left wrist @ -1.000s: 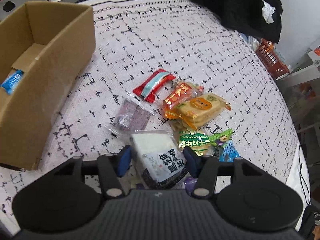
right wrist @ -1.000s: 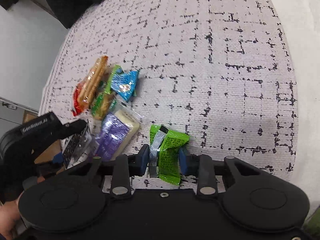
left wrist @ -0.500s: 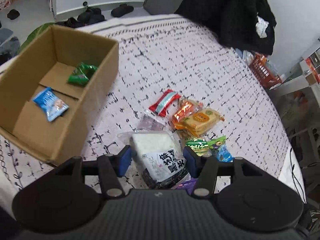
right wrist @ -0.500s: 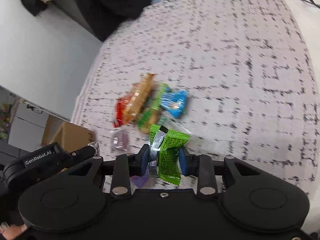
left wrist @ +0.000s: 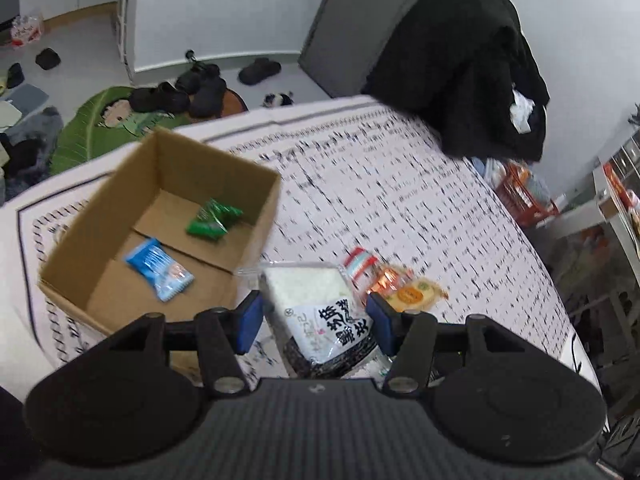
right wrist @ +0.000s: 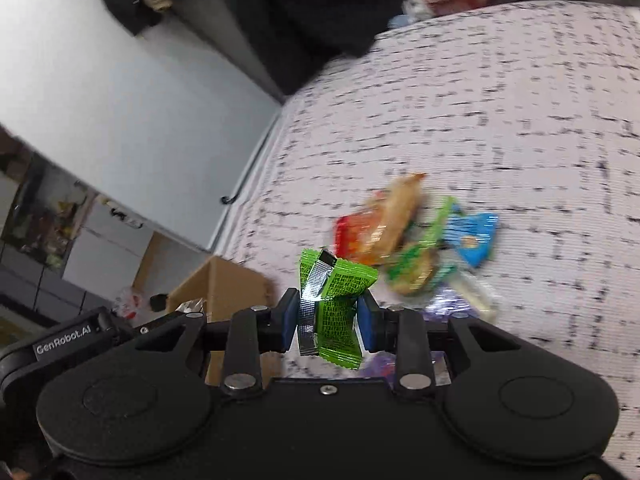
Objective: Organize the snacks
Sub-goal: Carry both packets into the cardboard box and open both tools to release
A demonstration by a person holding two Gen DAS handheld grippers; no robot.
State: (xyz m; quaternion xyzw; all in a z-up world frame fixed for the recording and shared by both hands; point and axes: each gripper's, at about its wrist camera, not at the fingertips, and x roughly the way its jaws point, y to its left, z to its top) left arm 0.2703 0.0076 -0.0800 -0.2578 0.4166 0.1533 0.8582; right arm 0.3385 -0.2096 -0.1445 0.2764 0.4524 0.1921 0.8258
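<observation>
Bedcover (left wrist: pixel 420 208), white with a black dashed weave, fills most of both views and carries everything else. Next in size comes the black coat (left wrist: pixel 460 68) heaped at the far edge of the bed, with a red basket (left wrist: pixel 524 196) on the floor past it. On the left part of the bedcover sits an open cardboard box (left wrist: pixel 96 216), and inside it lie two snacks well apart from each other: a dark green packet (left wrist: pixel 214 218) toward the far wall and a light blue packet (left wrist: pixel 159 274) nearer the middle of the box floor. The left gripper (left wrist: pixel 314 322) is raised off the bed just beside the box's right wall, and its blue pads pinch a clear white rice cake pack (left wrist: pixel 320 308) with black printing, which sticks forward between them. Beyond that pack a loose pile of snacks (right wrist: pixel 416 248) lies on the bedcover; from the right wrist view it is blurred, but an orange wrapper, a green one, a blue one and a purple one show, touching or overlapping. The right gripper (right wrist: pixel 328 318) is closed on a bright green snack bar (right wrist: pixel 338 300) with a silver seam, held upright between its pads in the air, nearer to the camera than the pile. To its left a corner of the box is visible.
</observation>
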